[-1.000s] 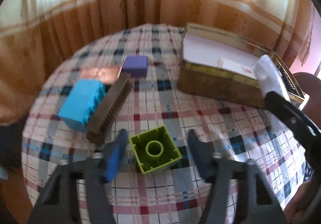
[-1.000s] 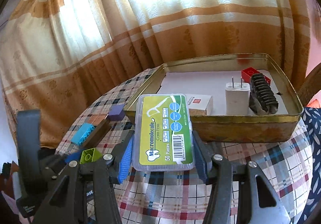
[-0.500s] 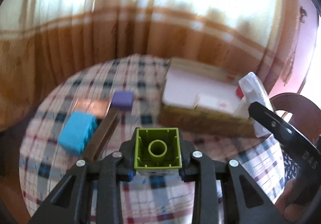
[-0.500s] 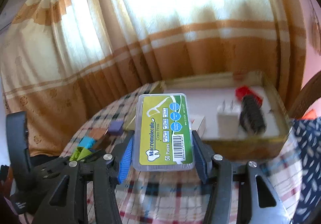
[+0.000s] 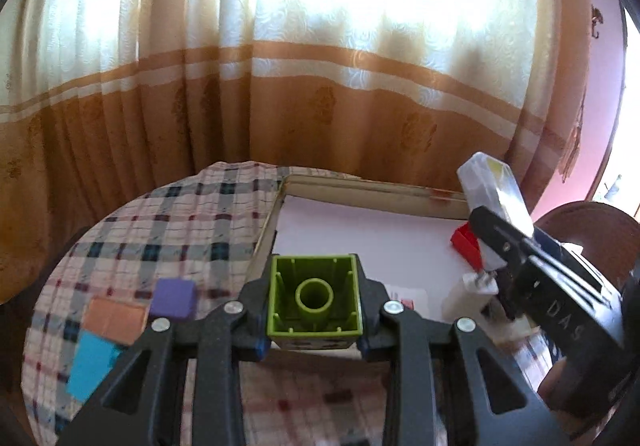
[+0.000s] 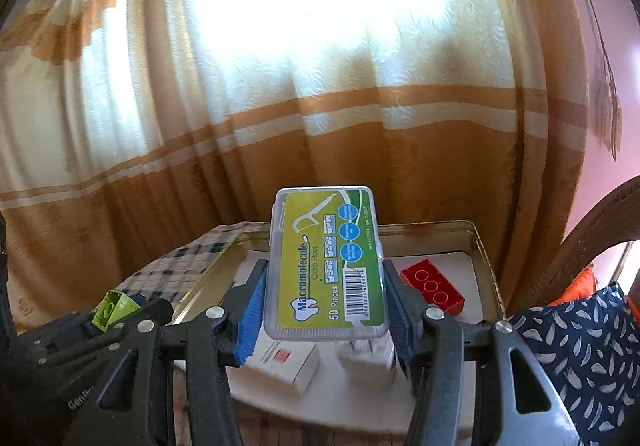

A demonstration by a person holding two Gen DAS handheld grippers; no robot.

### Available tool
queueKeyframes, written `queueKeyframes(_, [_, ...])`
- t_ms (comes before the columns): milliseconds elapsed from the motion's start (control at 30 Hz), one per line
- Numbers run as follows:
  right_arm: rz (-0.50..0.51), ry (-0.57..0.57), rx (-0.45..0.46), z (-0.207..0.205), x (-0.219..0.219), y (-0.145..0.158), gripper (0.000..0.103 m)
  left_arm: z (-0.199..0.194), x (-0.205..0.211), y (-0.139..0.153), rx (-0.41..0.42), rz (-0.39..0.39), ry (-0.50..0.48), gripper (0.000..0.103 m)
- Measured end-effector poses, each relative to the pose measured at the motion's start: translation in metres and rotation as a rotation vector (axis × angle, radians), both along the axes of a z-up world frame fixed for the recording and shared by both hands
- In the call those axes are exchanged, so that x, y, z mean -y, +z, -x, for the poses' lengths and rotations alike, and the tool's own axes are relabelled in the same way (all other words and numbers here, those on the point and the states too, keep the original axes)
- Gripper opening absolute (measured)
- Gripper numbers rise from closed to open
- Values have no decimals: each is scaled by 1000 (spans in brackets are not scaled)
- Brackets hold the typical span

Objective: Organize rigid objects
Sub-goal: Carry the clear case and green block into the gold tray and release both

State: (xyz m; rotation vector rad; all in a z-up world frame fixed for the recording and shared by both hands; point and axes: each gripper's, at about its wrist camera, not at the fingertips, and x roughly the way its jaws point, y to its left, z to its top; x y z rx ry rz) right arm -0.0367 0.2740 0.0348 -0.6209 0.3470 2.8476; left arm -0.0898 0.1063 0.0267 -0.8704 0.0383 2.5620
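The green brick, lying on the checked cloth a second ago, is now off it, clamped hollow side up in the left gripper at the tin edge. The right gripper has come forward too; its pads squeeze the floss box above the tin's white floor, near a red brick. Purple, orange and blue blocks lie on the cloth.

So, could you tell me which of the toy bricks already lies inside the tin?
The red brick; the green is held, the blue sits on the cloth.
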Motion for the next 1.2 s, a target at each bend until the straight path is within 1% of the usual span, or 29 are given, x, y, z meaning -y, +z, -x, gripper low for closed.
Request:
queueKeyframes(167, [-22,-29,21,17,6,-7,56,17,-15,-8,16,25,18,30])
queueKeyframes(300, [-41,-32,57,26,10,-18,56,26,-20,-17,37,52,31,30])
queueKeyframes(433, [-24,-30,96,34,5,-26,56,31,-22,-28,59,65,41,30])
queueKeyframes(600, [-32,-25,119,42,5,-31,56,38,-22,-37,90,59,57,30])
queueKeyframes(767, [-25,-15,129,48,4,-34,56,39,-28,-43,81,106,72,30])
queueKeyframes(867, [-14,-9,135,51,2,-35,56,43,-30,-49,101,107,72,30])
queueKeyframes(1167, [-10,14,133,51,4,-35,57,42,-43,-55,51,204,93,31])
queueKeyframes(1200, [-9,15,135,52,4,-35,58,42,-45,-56,49,218,100,34])
